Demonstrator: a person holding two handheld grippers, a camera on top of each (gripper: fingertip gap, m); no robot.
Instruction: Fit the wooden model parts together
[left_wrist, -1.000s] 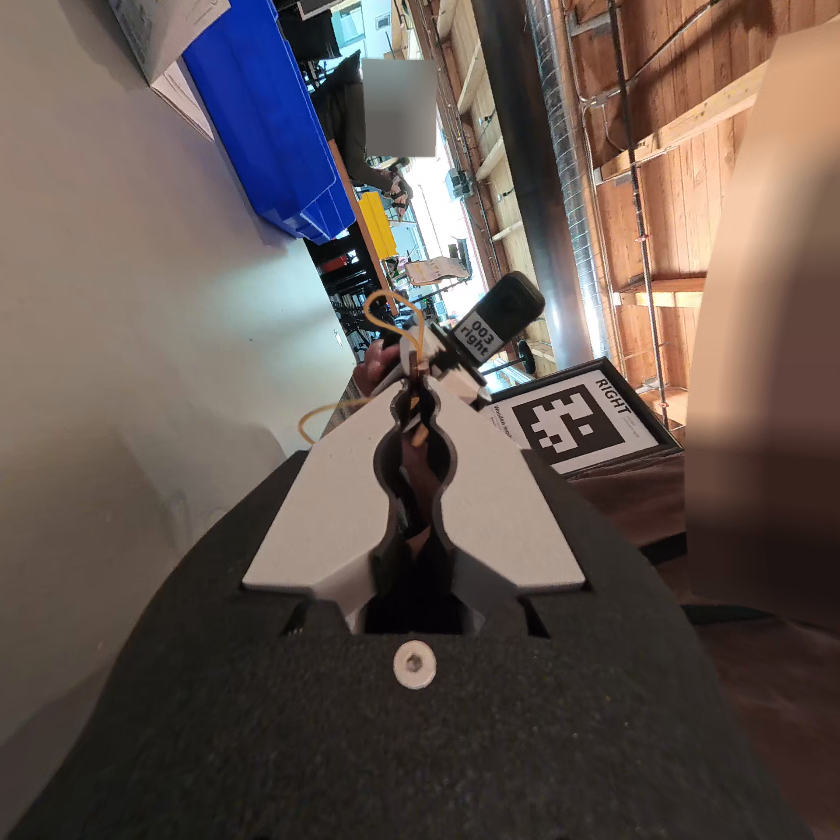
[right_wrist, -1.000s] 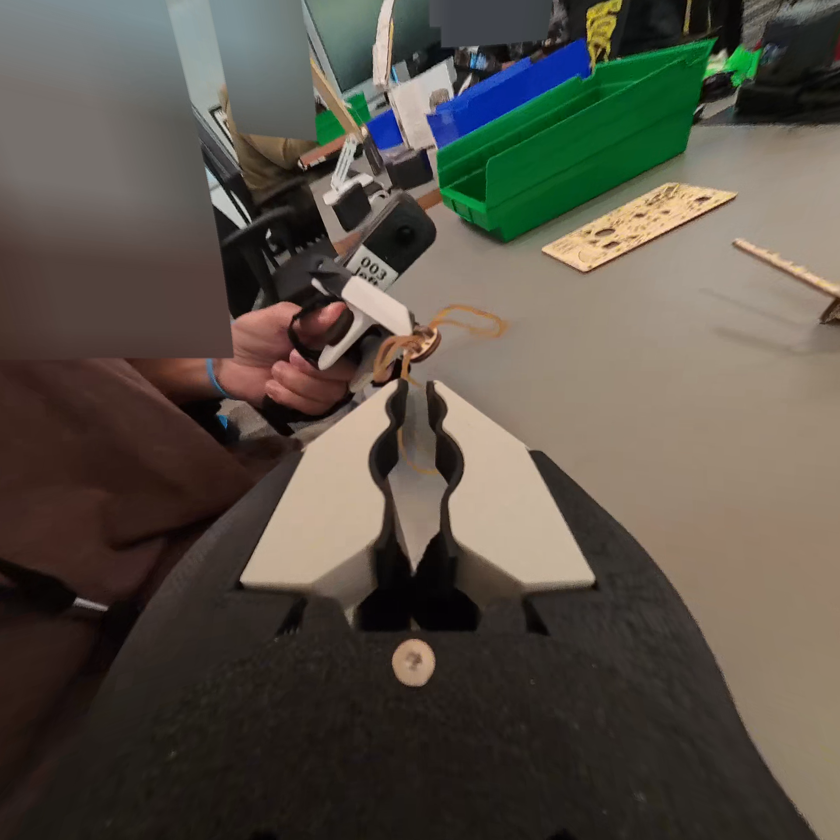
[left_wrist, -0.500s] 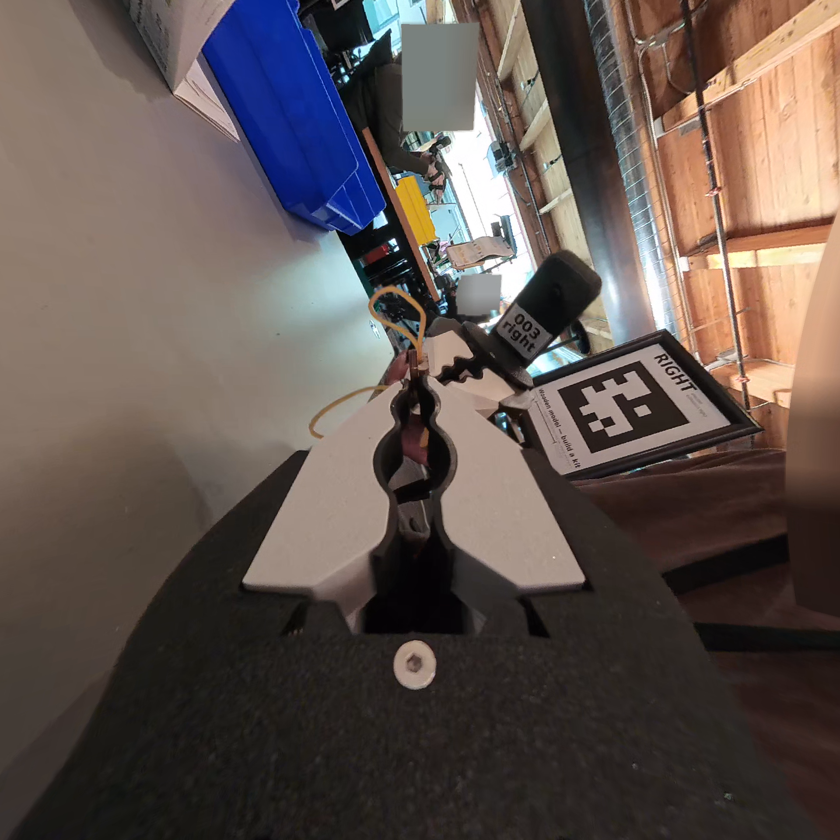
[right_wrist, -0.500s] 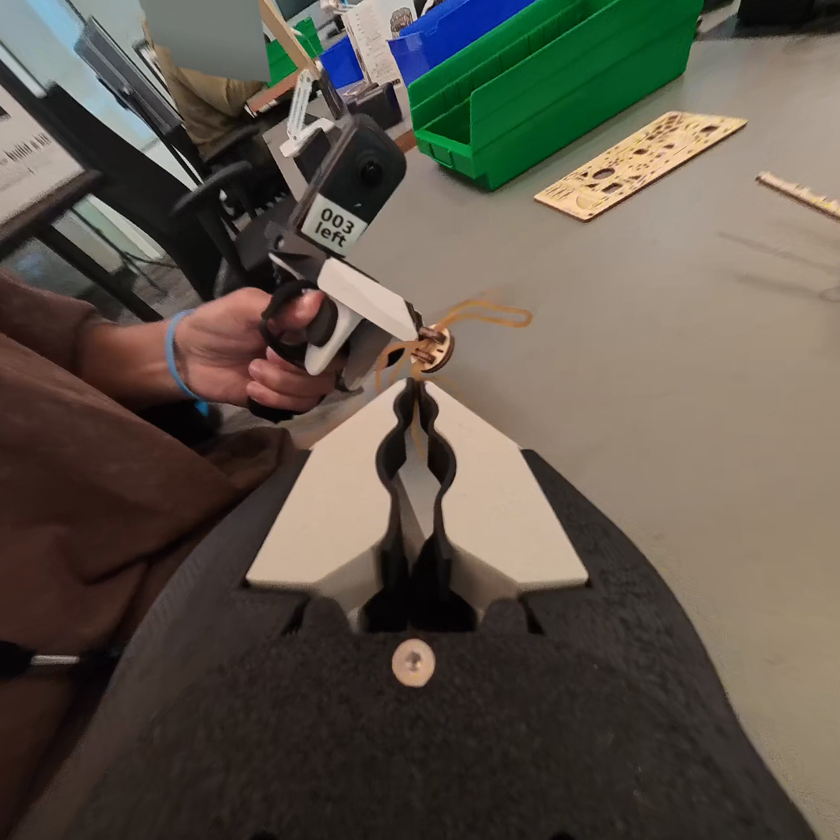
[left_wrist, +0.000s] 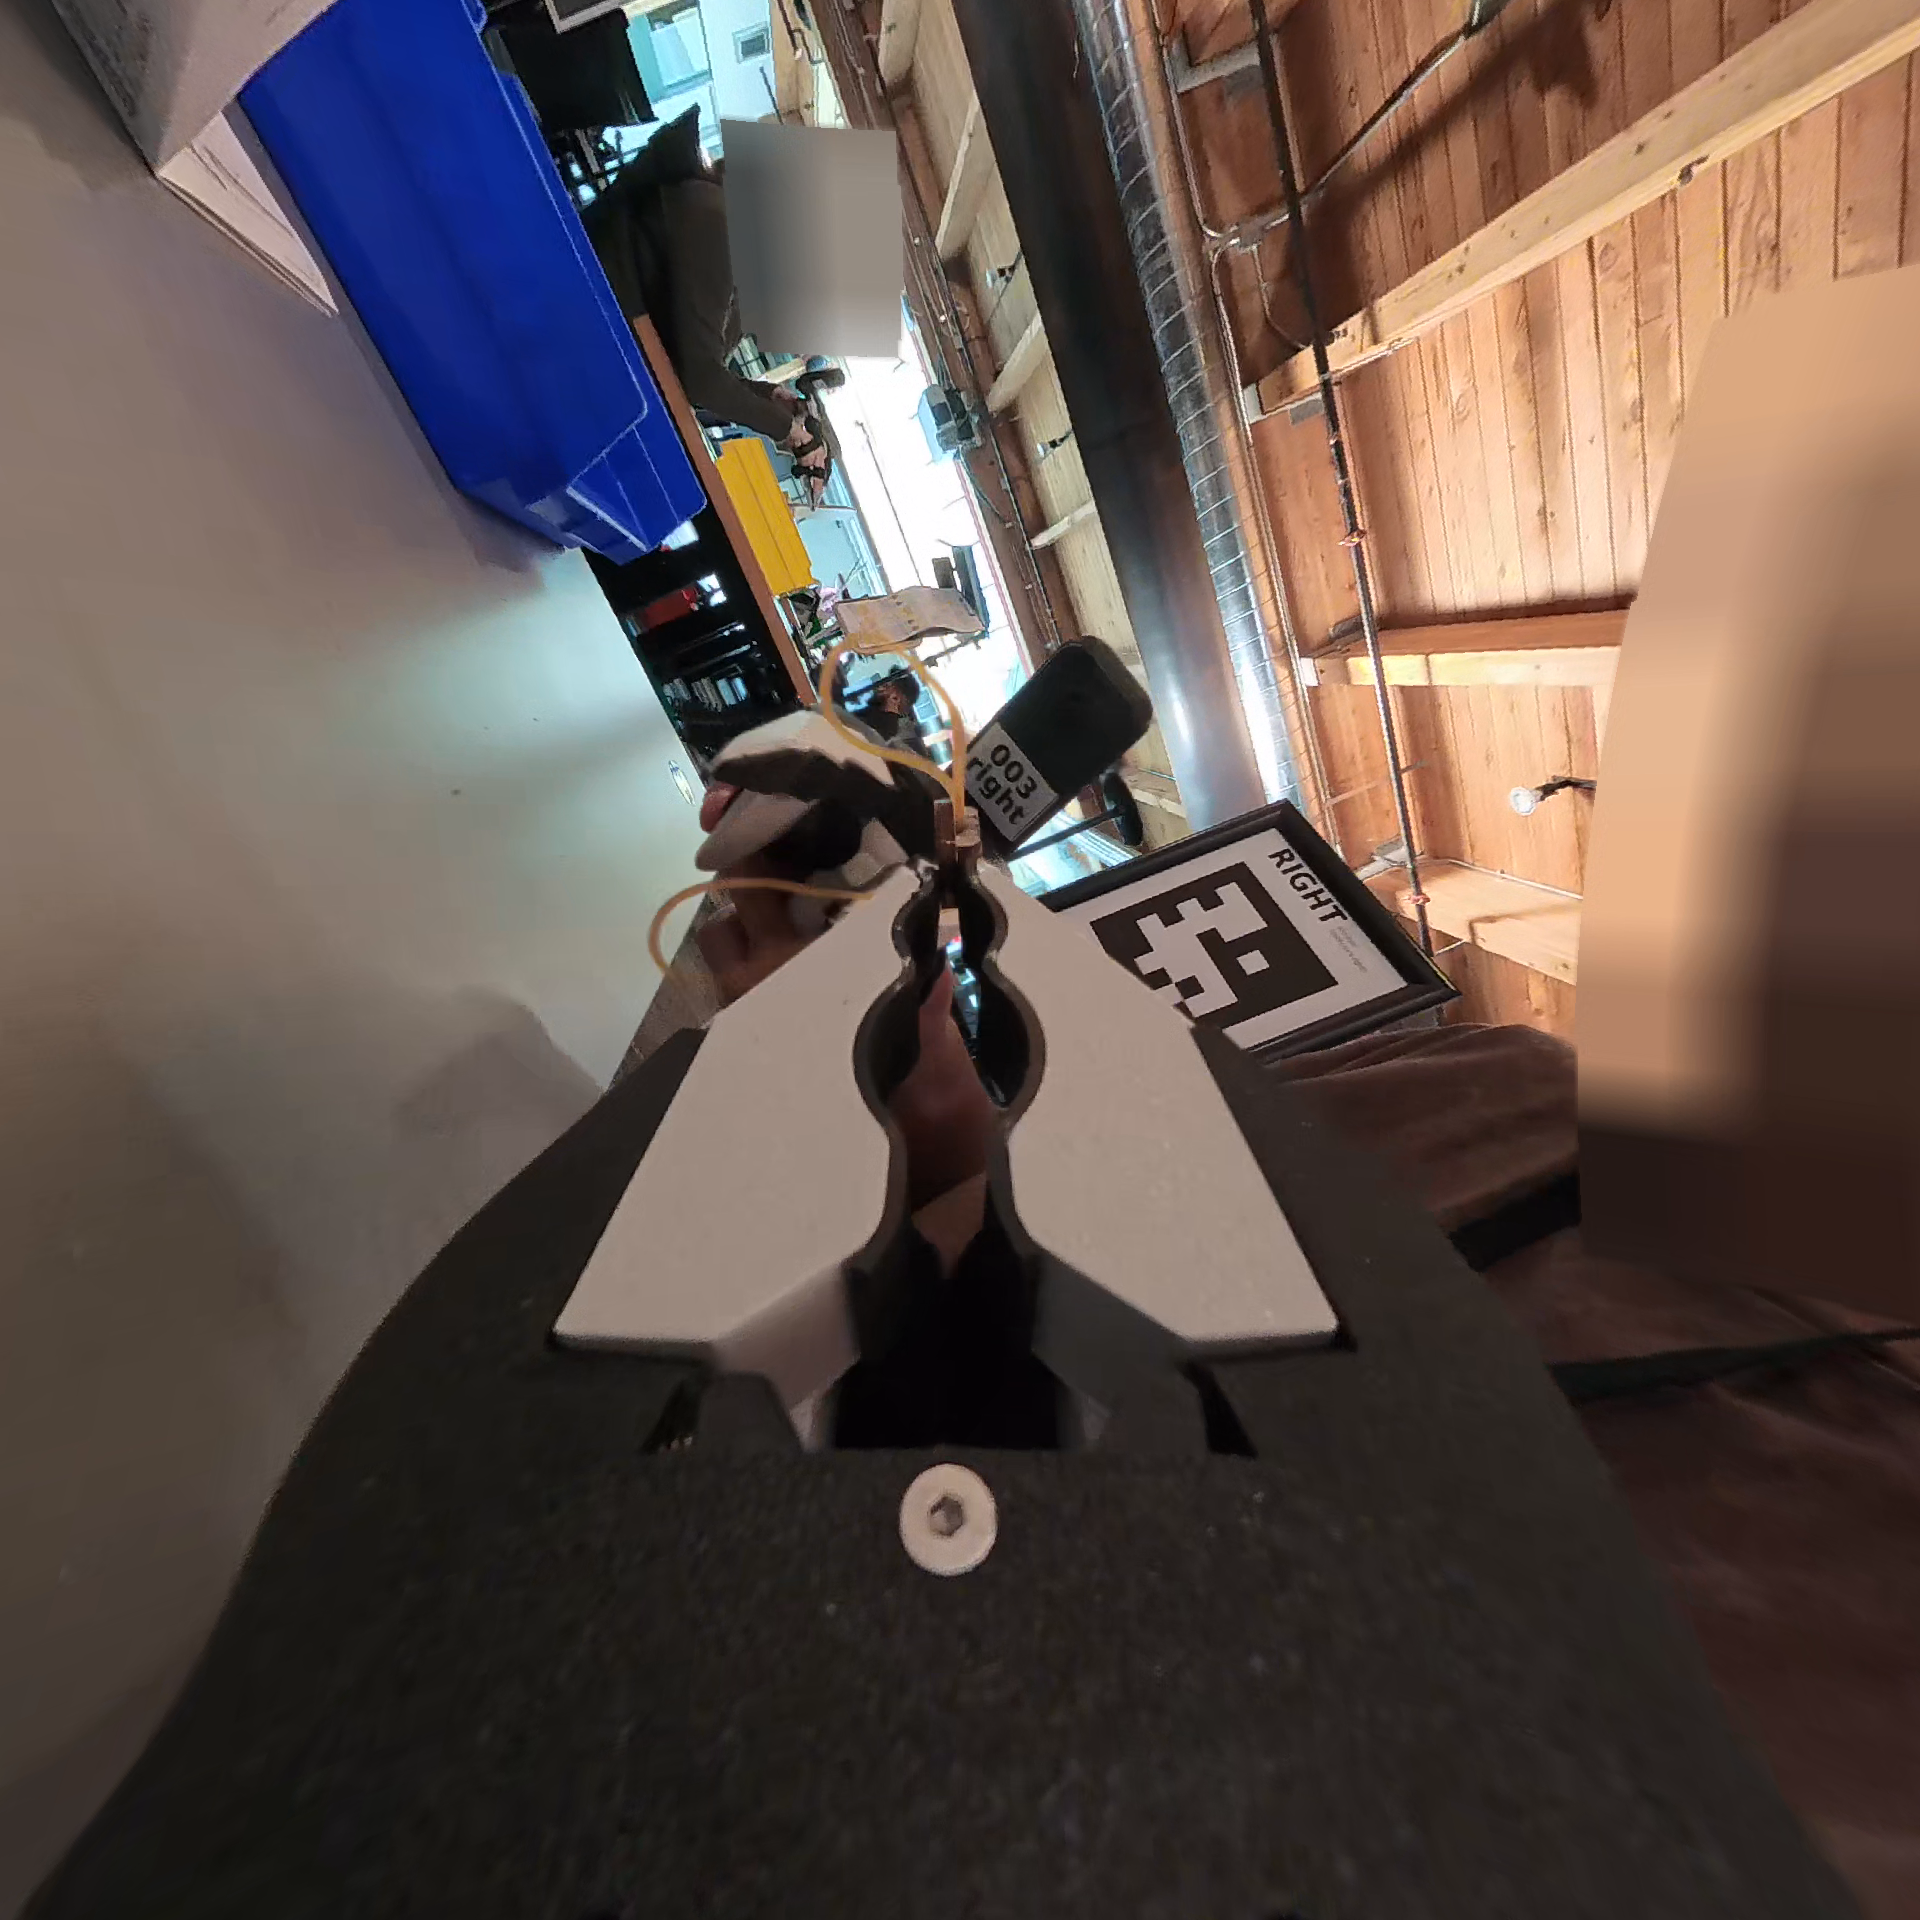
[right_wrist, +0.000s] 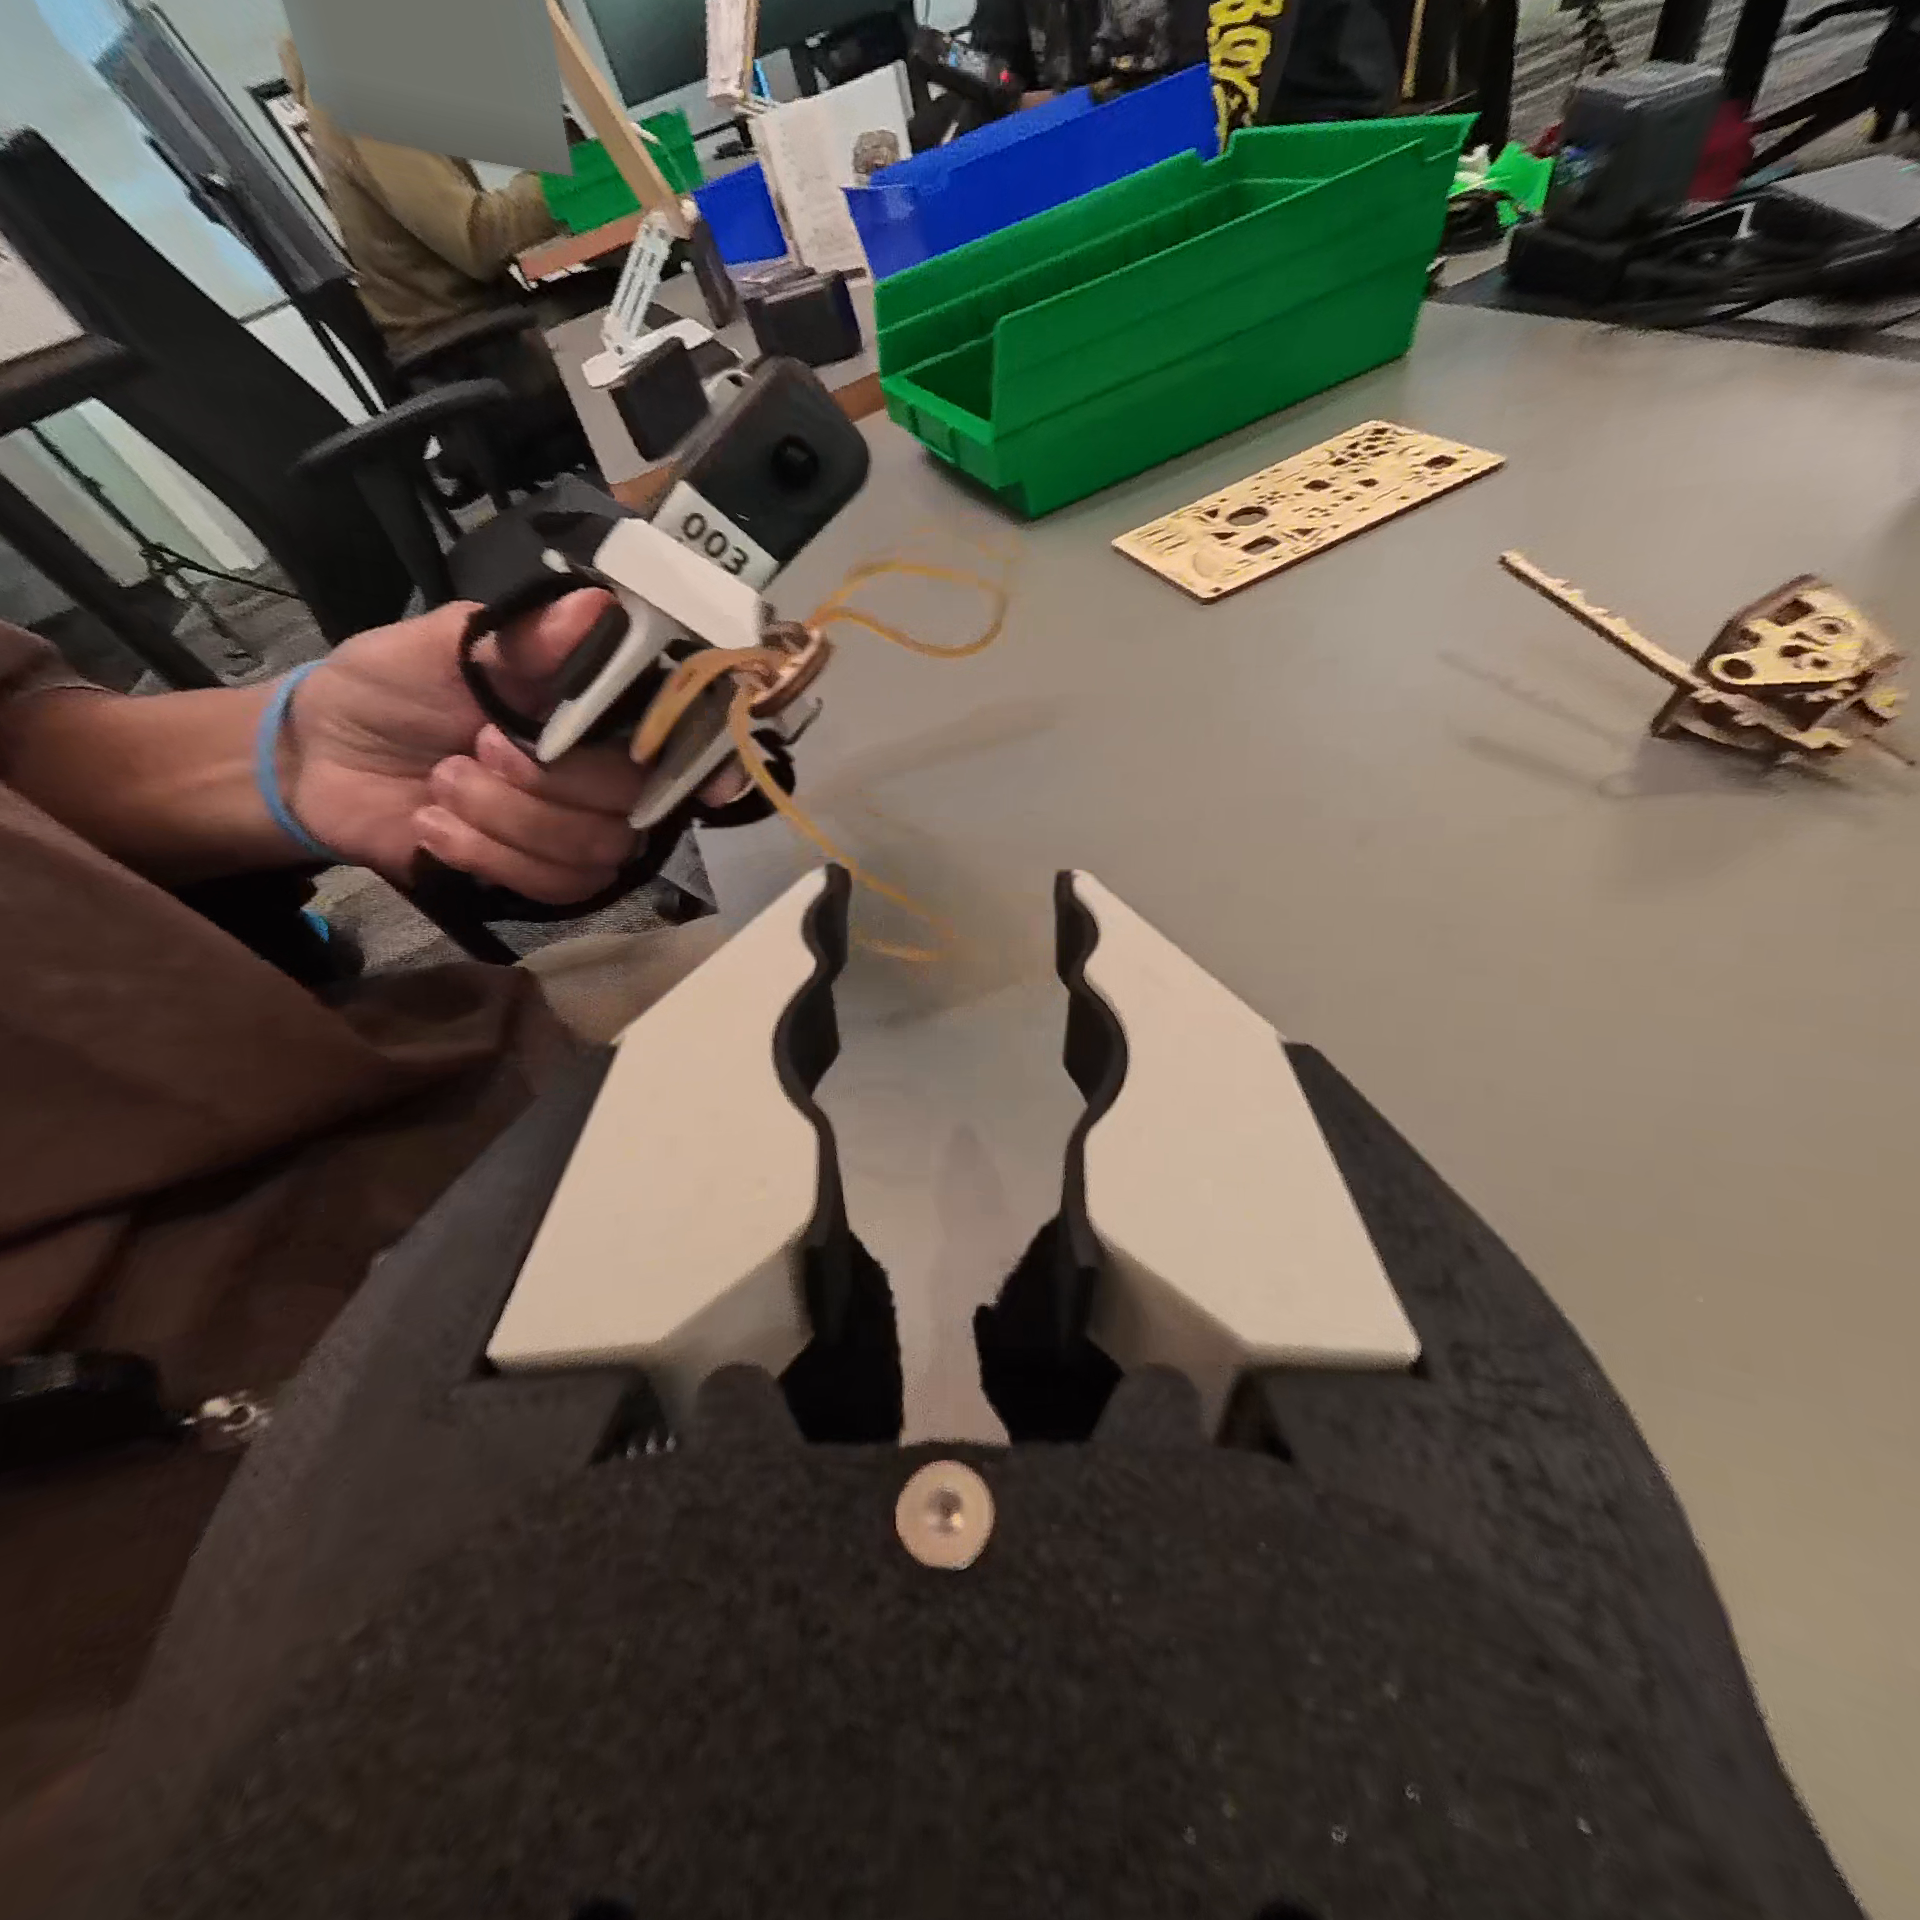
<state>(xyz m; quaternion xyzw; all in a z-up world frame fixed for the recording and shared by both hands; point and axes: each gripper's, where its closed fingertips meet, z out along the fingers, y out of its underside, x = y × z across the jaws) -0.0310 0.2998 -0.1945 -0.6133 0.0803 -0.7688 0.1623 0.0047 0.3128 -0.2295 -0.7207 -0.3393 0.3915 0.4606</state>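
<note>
My left gripper (left_wrist: 951, 883) is shut on a small round wooden part (left_wrist: 951, 844) with a yellow rubber band (left_wrist: 828, 691) looped through it. In the right wrist view the left gripper (right_wrist: 774, 686) holds that part (right_wrist: 795, 660) above the grey table (right_wrist: 1351, 935), and the band (right_wrist: 992, 623) hangs loose in loops. My right gripper (right_wrist: 951, 894) is open and empty, a short way in front of the part; a strand of the band trails down near its left finger (right_wrist: 717, 1039). A partly built wooden model (right_wrist: 1777, 675) lies at the right.
A punched-out wooden sheet (right_wrist: 1309, 509) lies before a green bin (right_wrist: 1143, 312), with a blue bin (right_wrist: 1029, 177) behind it. A framed marker card (left_wrist: 1247, 935) stands by the person's brown sleeve (right_wrist: 156, 987). A blue bin (left_wrist: 468, 291) sits on the table. The gap from one gripper's tips to the other's is roughly 6 cm. The partly built wooden model (right_wrist: 1777, 675) sits 20 cm or so from the ends of my right fingers.
My right gripper has opened from shut and drawn back from the wooden part. The rubber band now hangs looser. My left gripper still holds the part.
</note>
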